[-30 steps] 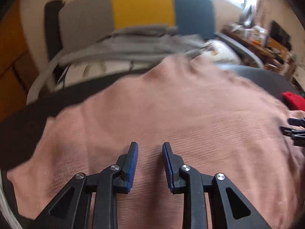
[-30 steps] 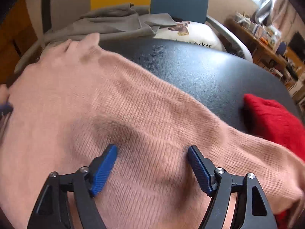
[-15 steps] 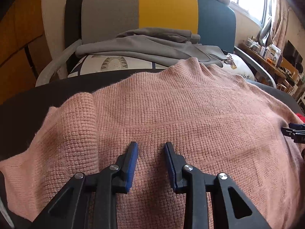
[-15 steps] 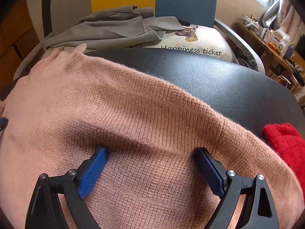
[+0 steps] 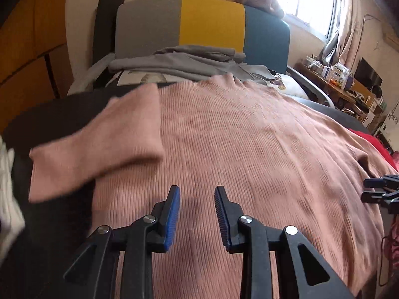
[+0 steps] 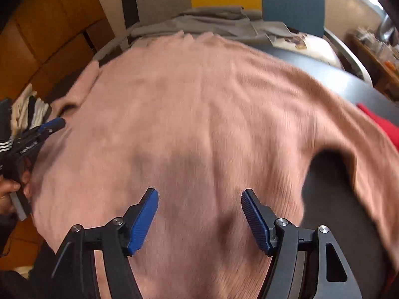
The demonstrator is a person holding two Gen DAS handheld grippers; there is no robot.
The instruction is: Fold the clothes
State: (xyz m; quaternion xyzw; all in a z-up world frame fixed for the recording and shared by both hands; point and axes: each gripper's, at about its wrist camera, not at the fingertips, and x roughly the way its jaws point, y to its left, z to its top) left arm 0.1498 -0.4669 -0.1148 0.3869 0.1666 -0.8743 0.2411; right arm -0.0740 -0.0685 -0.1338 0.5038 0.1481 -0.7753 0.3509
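Note:
A pink knit sweater (image 5: 249, 149) lies spread flat over a dark table (image 5: 49, 117), its neck toward the far edge. Its left sleeve (image 5: 99, 154) angles out to the left. My left gripper (image 5: 197, 199) hovers open over the sweater's near left part, nothing between its blue pads. In the right wrist view the sweater (image 6: 199, 112) fills the middle, its right sleeve (image 6: 361, 137) bending down the right side. My right gripper (image 6: 199, 204) is wide open just above the near body of the sweater. The left gripper (image 6: 42, 132) shows at the left edge there, held by a hand (image 6: 7, 194).
A red garment (image 5: 369, 142) lies at the table's right edge, partly under the sleeve (image 6: 381, 122). Grey clothes (image 5: 189, 62) are piled on a grey, yellow and blue chair (image 5: 209, 22) behind the table. Striped white and black clothing (image 6: 27, 109) sits at the left. Cluttered shelves (image 5: 349, 82) stand far right.
Both grippers have pulled back toward the near edge and higher, so more of the sweater shows. The left sleeve now lies out to the left. Both stay open.

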